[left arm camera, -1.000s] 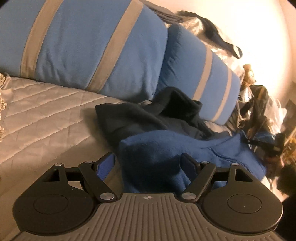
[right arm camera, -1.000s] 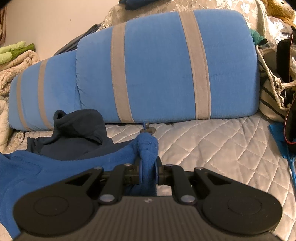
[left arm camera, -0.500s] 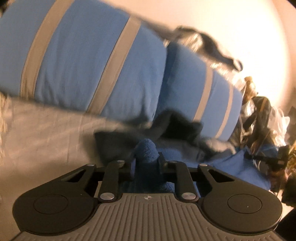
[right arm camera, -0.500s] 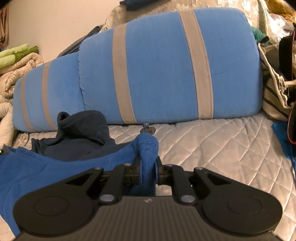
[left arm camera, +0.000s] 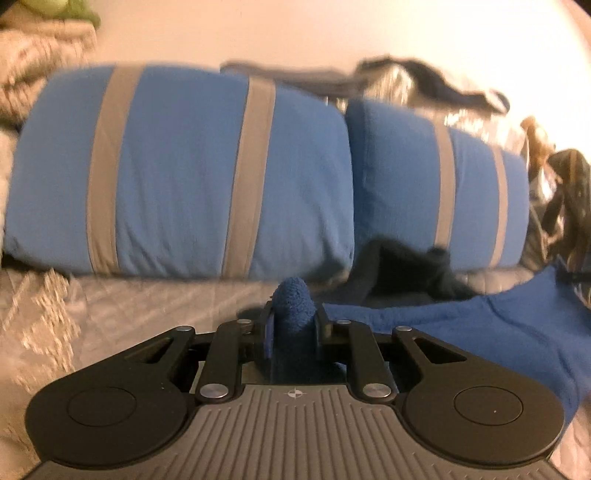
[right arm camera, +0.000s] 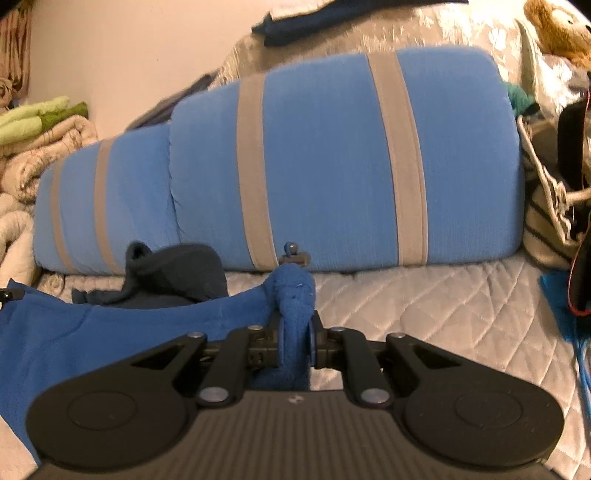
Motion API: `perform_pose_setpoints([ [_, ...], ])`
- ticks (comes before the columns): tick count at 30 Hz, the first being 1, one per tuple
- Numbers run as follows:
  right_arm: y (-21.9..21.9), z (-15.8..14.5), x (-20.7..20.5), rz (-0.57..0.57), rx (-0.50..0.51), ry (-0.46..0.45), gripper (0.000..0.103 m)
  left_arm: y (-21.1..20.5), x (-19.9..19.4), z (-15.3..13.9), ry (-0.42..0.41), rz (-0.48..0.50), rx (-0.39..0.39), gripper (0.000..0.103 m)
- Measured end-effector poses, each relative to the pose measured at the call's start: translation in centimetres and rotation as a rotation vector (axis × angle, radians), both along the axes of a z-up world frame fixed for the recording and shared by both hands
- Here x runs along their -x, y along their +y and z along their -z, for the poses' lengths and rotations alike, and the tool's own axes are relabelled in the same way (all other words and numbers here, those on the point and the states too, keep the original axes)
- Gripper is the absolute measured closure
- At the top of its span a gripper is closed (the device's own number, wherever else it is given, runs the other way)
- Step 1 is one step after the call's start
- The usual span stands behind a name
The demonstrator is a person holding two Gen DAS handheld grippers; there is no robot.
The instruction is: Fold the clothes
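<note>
A blue fleece garment [left arm camera: 480,325] is stretched between both grippers above a quilted bed. My left gripper [left arm camera: 292,325] is shut on one bunched corner of it, and the cloth runs off to the right in the left wrist view. In the right wrist view my right gripper [right arm camera: 295,328] is shut on another corner, with the blue fleece garment [right arm camera: 92,332] spreading away to the left. A small metal zip pull [right arm camera: 293,253] sticks up past that pinched corner. A dark navy garment [right arm camera: 173,273] lies crumpled behind the blue one, also seen as the dark navy garment [left arm camera: 402,273].
Two blue cushions with grey stripes [left arm camera: 192,177] [right arm camera: 332,162] lean along the back of the quilted bedspread [right arm camera: 443,306]. Folded blankets and green cloth [right arm camera: 40,122] pile at the left. A striped bag [right arm camera: 546,221] and a stuffed toy [right arm camera: 557,29] sit at the right.
My left gripper went from open around the blue fleece to shut on its corner, then lifted and swung left. The right gripper kept its hold and rose slightly.
</note>
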State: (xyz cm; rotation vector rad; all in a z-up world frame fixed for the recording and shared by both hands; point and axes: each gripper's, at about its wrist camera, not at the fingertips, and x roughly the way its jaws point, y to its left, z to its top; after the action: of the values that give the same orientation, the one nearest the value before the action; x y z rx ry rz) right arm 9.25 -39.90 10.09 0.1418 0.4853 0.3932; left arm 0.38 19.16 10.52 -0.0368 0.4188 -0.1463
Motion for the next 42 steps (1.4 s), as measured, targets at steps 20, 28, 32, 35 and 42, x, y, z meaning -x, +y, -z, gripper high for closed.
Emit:
perform_pose_setpoints([
  [20,6.8,-0.5,-5.2,0.166,0.358,0.026,0.047,-6.0,-8.2,3.4,0.103,-0.221,-0.36,0.059],
  [28,9.0,-1.2,-2.6,0.207,0.429,0.004,0.0,-5.1,-2.8,1.3,0.039,-0.316,-0.316,0.027],
  [32,9.3,-1.4,-0.8,0.225,0.386,0.029,0.0,-5.3,0.1,0.3,0.018,-0.305,-0.253,0.027],
  [35,9.9,-1.7,0.6,0.226,0.373,0.027,0.0,-6.0,1.7,-0.1,-0.006,-0.299,-0.244,0.027],
  [42,11.1,-2.8,4.1,0.168,0.326,-0.005,0.0,-7.2,4.9,-0.6,-0.046,-0.249,-0.225,0.027],
])
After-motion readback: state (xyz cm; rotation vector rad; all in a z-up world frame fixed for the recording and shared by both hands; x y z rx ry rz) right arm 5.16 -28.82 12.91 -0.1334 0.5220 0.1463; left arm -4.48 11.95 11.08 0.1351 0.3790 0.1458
